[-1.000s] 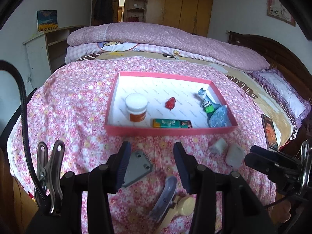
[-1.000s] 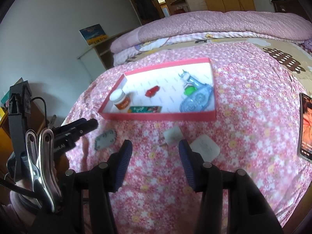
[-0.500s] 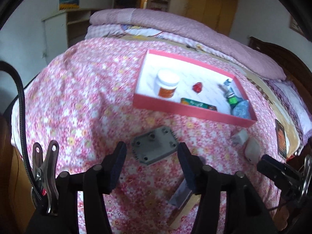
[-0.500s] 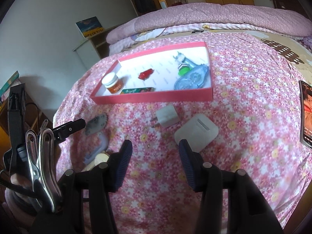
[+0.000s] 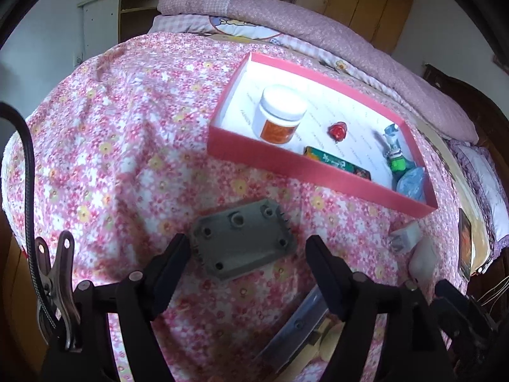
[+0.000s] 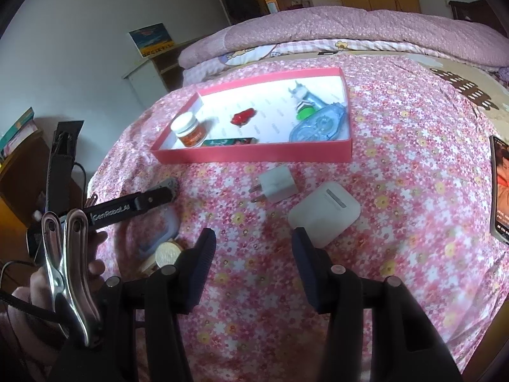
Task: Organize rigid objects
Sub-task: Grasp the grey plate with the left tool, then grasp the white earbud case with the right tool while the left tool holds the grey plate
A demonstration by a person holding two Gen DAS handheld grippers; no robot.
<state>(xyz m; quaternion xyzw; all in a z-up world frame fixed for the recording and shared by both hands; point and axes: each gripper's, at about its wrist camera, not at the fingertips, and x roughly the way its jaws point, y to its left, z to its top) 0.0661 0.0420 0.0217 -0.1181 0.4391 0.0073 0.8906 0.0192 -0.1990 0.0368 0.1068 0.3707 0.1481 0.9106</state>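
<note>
1. Left wrist view: the left gripper hangs over the flowered bedspread with its jaws spread wide; they have just been opening, and the grey metal plate lies flat between them, neither pad pressing on it.
2. The grey metal plate sits on the near side of the pink tray, just short of its front wall and apart from it.
3. Inside the pink tray stand a white jar with an orange label, a small red piece, a green flat box against the front wall, a green-capped tube and a blue tape dispenser in the right corner.
4. Right wrist view: the right gripper has its jaws parted with nothing between them, above bare bedspread.
5. In front of the pink tray, outside it, lie a white plug adapter and a white earbud case, near each other; the case is just beyond the right finger.
6. A phone lies well to the right of the tray.
7. A blue-rimmed tool with a cream handle lies near the tray's left front.
</note>
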